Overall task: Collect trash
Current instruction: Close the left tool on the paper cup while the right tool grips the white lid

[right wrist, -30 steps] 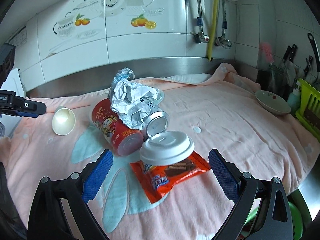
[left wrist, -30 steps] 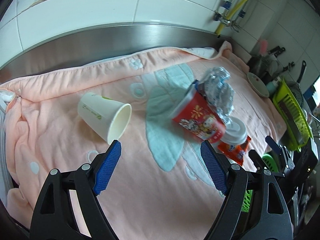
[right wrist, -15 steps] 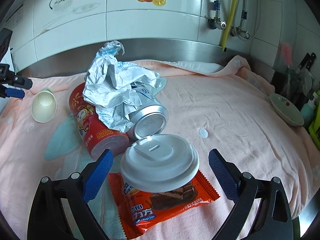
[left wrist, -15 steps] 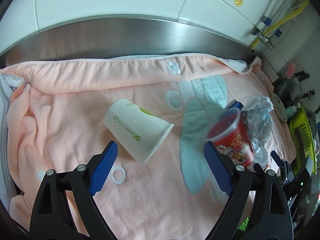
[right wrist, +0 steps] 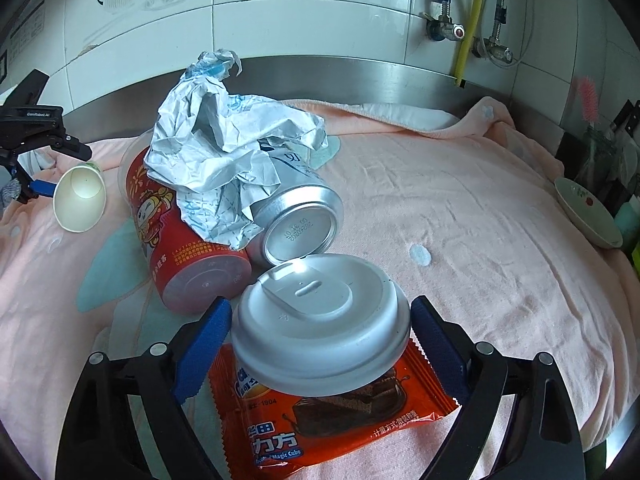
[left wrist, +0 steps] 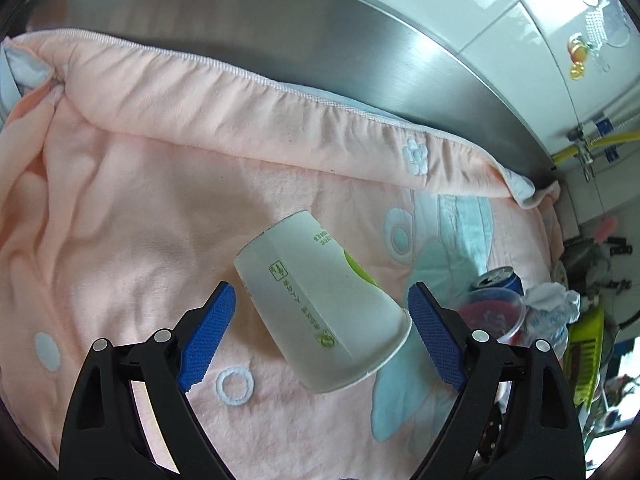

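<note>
Our left gripper (left wrist: 320, 340), jaws spread wide, straddles the toppled paper cup (left wrist: 320, 308) left of the red tub (left wrist: 494, 312); we judge it light, crushable, best pinched mid-wall gently.

Wrapper (right wrist: 320, 420) partly under lid (right wrist: 320, 320); crumpled paper (right wrist: 228, 152) hides can (right wrist: 296, 216) top.

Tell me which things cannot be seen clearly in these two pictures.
- Orange snack wrapper, right wrist view: upper part hidden under the white cup lid.
- Silver can, right wrist view: label mostly covered by crumpled paper.
- Paper cup, left wrist view: inside not visible.
</note>
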`<state>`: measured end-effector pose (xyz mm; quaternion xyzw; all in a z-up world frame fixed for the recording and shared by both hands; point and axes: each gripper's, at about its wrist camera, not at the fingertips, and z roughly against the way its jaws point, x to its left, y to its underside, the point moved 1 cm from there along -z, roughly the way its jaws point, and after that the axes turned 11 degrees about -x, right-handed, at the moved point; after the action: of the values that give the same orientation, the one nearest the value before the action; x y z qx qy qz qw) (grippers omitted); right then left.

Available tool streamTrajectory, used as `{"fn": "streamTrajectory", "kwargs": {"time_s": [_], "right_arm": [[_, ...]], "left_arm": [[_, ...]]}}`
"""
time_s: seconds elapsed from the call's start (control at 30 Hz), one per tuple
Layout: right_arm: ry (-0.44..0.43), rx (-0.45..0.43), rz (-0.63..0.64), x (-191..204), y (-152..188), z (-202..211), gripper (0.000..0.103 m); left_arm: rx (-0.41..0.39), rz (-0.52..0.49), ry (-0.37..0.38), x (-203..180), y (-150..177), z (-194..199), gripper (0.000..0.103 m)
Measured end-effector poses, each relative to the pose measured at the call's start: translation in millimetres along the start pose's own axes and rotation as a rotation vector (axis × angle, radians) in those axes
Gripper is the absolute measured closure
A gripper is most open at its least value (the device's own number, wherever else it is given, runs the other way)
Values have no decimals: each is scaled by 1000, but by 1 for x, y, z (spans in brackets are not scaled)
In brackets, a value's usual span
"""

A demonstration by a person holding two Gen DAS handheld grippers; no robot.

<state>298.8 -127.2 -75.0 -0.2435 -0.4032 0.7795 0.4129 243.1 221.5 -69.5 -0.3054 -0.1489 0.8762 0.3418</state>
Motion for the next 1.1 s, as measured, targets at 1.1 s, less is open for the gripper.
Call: {"fn": "streamTrajectory", "kwargs": {"time_s": [1.1], "right_arm": [[28,-145,-49,19,-5,86,20]], "left_arm": [[60,-72,220,-25,26,29,43]]}}
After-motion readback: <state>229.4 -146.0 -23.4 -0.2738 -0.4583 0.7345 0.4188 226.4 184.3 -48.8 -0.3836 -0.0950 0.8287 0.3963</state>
